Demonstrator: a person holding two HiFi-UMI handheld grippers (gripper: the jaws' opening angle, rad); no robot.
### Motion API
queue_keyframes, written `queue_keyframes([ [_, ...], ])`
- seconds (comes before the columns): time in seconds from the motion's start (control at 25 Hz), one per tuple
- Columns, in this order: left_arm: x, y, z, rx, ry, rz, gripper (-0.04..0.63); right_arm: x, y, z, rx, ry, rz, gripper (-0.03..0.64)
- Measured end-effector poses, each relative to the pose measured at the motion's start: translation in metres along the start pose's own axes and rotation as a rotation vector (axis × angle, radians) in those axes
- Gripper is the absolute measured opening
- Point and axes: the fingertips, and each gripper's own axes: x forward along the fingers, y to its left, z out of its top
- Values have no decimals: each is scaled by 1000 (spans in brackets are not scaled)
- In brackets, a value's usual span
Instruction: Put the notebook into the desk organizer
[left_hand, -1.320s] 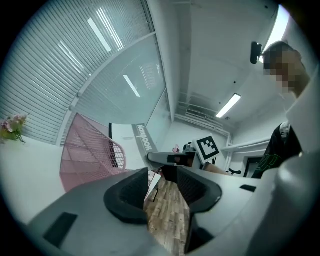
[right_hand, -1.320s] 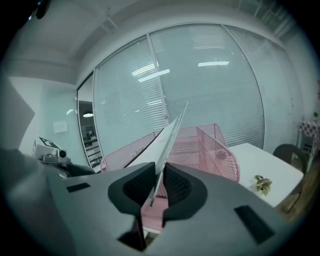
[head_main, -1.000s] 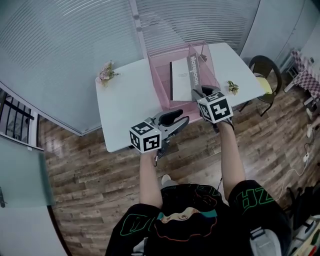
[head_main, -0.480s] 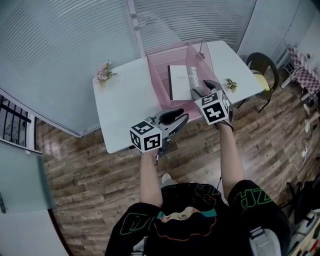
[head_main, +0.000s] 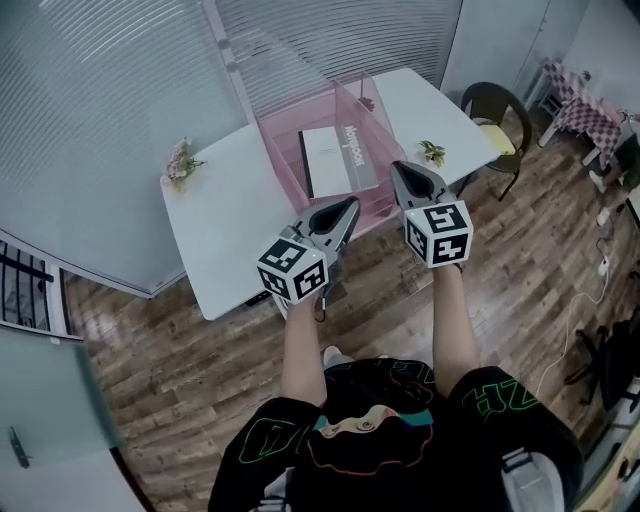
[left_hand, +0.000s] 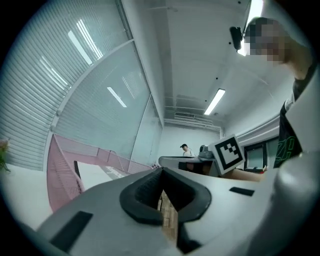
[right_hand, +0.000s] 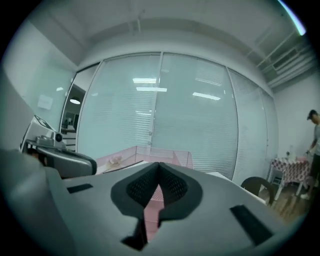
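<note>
The white notebook (head_main: 326, 160) with a grey band lies inside the pink see-through desk organizer (head_main: 285, 135) on the white table (head_main: 215, 225). My left gripper (head_main: 351, 204) hovers at the organizer's near corner; its jaws have just closed and hold nothing. My right gripper (head_main: 397, 167) is just right of the organizer's near end; its jaws have also just closed with nothing between them. In the left gripper view the left gripper (left_hand: 161, 173) has met jaws, with the organizer (left_hand: 64, 170) at left. In the right gripper view the right gripper (right_hand: 159, 168) points over the organizer (right_hand: 131, 154).
Small dried flower sprigs lie on the table at left (head_main: 181, 160) and right (head_main: 432, 152). A dark chair (head_main: 495, 112) stands right of the table. A glass wall with blinds (head_main: 120, 90) runs behind it. A person (left_hand: 185, 149) stands far off.
Both grippers have drawn back from the organizer and risen. Their jaws, open before, are now shut. The notebook stays in the organizer.
</note>
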Motion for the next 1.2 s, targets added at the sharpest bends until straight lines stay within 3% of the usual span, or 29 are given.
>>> queue_keyframes([
  [0.16,17,-6,2,73,20,89,-3,-34,-10,2,113,-97,-17,2],
  [0.36,31,-10,10,157,12,216,-3,-66,-36,-4,124,-117,-111,3],
  [0.56,29,-3,14,166,-30,331,-3,-87,-50,-13,122,-104,-166,2],
  [1.2,29,-15,5,141,-42,359,-2,-113,-53,-11,92,-122,-150,2],
])
